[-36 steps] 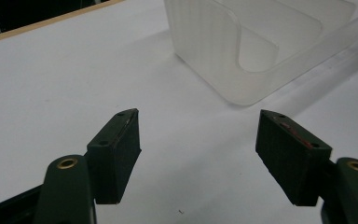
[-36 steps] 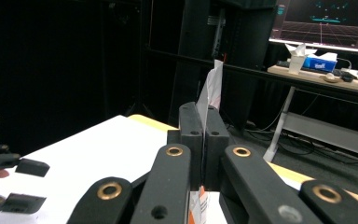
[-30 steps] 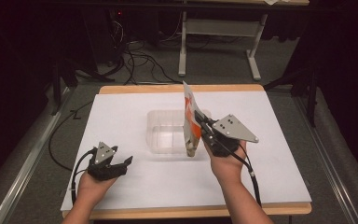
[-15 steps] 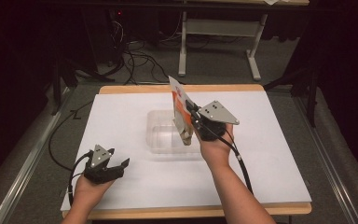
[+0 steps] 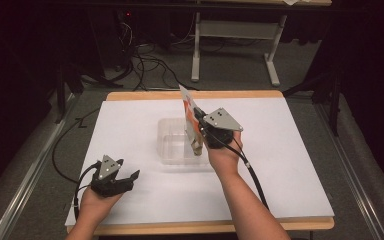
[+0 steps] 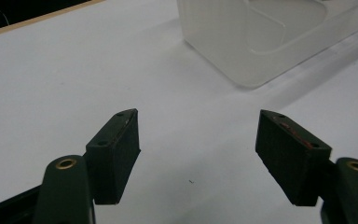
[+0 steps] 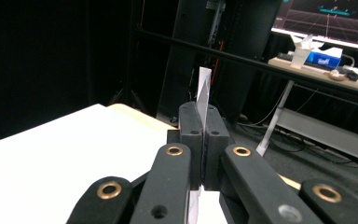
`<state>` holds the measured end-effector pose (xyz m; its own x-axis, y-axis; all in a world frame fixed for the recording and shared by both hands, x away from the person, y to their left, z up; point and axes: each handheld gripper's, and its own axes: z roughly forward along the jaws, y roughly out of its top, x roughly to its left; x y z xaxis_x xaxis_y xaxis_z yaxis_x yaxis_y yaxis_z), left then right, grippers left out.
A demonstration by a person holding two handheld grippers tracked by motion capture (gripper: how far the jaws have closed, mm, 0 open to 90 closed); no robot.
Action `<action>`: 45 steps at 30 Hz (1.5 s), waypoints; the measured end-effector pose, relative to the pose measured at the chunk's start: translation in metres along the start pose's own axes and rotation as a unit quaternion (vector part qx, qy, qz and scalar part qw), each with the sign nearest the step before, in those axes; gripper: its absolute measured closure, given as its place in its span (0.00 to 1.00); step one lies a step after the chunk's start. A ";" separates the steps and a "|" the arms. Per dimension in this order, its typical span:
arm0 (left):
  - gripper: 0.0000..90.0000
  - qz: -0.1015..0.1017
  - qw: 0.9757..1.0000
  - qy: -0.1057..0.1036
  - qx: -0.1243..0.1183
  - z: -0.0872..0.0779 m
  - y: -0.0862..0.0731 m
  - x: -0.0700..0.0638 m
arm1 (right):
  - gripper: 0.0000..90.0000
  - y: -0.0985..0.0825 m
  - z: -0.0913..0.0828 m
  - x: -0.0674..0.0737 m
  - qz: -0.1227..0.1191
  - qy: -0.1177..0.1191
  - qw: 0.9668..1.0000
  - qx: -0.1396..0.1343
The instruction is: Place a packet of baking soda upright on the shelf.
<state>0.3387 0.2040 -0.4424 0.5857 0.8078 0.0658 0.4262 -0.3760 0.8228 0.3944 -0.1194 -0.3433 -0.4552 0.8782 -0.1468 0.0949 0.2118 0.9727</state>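
Note:
My right gripper (image 5: 199, 126) is shut on a thin flat packet (image 5: 189, 116), white with orange print, which stands on edge and tilts up to the left. The packet's lower end hangs over the right part of a clear plastic container (image 5: 171, 146) in the middle of the table. In the right gripper view the packet (image 7: 204, 88) sticks up edge-on from between the pressed jaws of my right gripper (image 7: 204, 125). My left gripper (image 5: 129, 177) rests at the front left, open with nothing between its jaws (image 6: 198, 154); the container (image 6: 261, 42) lies ahead of it, to the right.
A white sheet (image 5: 290, 150) covers the wooden table top. Cables (image 5: 60, 150) trail off the left edge and lie on the floor behind. A metal table frame (image 5: 235, 35) stands beyond the far edge. Dark surroundings on both sides.
My right gripper has carried the packet leftward and a little lower, from the container's right side to over it. The left gripper has stayed put.

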 end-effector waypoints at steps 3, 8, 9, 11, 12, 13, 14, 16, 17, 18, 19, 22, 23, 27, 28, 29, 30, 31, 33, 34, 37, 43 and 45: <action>0.34 0.001 1.000 0.000 0.001 0.000 0.000 -0.001 | 1.00 -0.008 0.001 0.001 0.005 0.002 1.000 0.005; 0.34 0.002 1.000 0.000 0.002 0.001 0.000 -0.001 | 0.98 -0.015 0.000 -0.001 0.034 0.009 0.999 0.003; 0.34 0.002 1.000 0.001 0.002 0.001 0.000 -0.001 | 0.96 -0.016 0.000 -0.001 0.040 0.012 0.999 0.006; 0.34 0.004 1.000 0.000 0.002 0.001 0.000 -0.002 | 0.94 -0.018 0.001 0.000 0.041 0.018 0.999 0.011; 0.34 0.005 1.000 0.000 0.002 0.001 0.000 -0.002 | 0.94 -0.019 0.001 0.001 0.042 0.020 0.999 0.012; 0.34 0.006 1.000 0.000 0.003 0.001 0.000 -0.002 | 0.93 -0.020 0.001 0.001 0.043 0.022 0.999 0.013; 0.34 0.006 1.000 0.000 0.003 0.001 0.000 -0.002 | 0.93 -0.022 0.001 0.002 0.041 0.022 0.999 0.015; 0.34 0.006 1.000 0.000 0.003 0.001 0.000 -0.002 | 0.92 -0.026 0.002 0.002 0.043 0.024 0.999 0.020; 0.34 0.006 1.000 0.000 0.003 0.001 0.000 -0.002 | 0.91 -0.027 0.002 0.003 0.044 0.024 0.998 0.022; 0.34 0.007 1.000 0.000 0.004 0.001 0.000 -0.002 | 0.90 -0.030 0.002 0.003 0.050 0.025 0.998 0.027; 0.34 0.007 1.000 0.000 0.004 0.001 0.000 -0.002 | 0.89 -0.031 0.003 0.003 0.052 0.026 0.998 0.029; 0.34 0.007 1.000 0.000 0.005 0.001 0.000 -0.002 | 0.85 -0.037 0.004 0.003 0.057 0.032 0.997 0.037; 0.34 0.007 1.000 0.000 0.005 0.001 0.000 -0.002 | 0.85 -0.039 0.004 0.003 0.060 0.032 0.997 0.042; 0.34 0.008 1.000 0.000 0.005 0.001 0.000 -0.003 | 0.88 -0.048 0.006 0.005 0.065 0.039 0.995 0.058; 0.34 0.007 1.000 0.000 0.004 0.001 0.000 -0.003 | 0.90 -0.049 0.006 0.006 0.065 0.039 0.995 0.061; 0.34 0.006 1.000 0.000 0.003 0.001 0.000 -0.003 | 0.93 -0.052 0.006 0.006 0.065 0.040 0.995 0.065; 0.34 0.007 1.000 0.000 0.005 0.001 0.000 -0.003 | 0.96 -0.053 0.006 0.007 0.067 0.042 0.994 0.070; 0.34 0.008 1.000 0.000 0.006 0.001 0.000 -0.003 | 1.00 -0.055 0.006 0.007 0.066 0.046 0.994 0.072; 0.34 0.009 1.000 0.000 0.006 0.002 0.000 -0.004 | 1.00 -0.056 0.006 0.010 0.063 0.048 0.994 0.073; 0.34 0.009 1.000 0.000 0.006 0.002 0.000 -0.004 | 1.00 -0.057 0.006 0.011 0.061 0.050 0.994 0.073; 0.34 0.009 1.000 0.000 0.006 0.002 0.000 -0.004 | 1.00 -0.059 0.005 0.014 0.063 0.050 0.994 0.073; 0.34 0.011 1.000 0.000 0.006 0.002 0.000 -0.004 | 1.00 -0.066 0.001 0.014 0.079 0.045 0.993 0.069; 0.34 0.011 1.000 -0.001 0.007 0.002 0.000 -0.004 | 1.00 -0.068 0.000 0.013 0.085 0.045 0.993 0.067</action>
<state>0.3376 0.1995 -0.4438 0.5964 0.7984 0.0829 0.4230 -0.4004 0.8128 0.3819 -0.1224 -0.4116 -0.4988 0.8658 0.0407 0.2915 0.1234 0.9486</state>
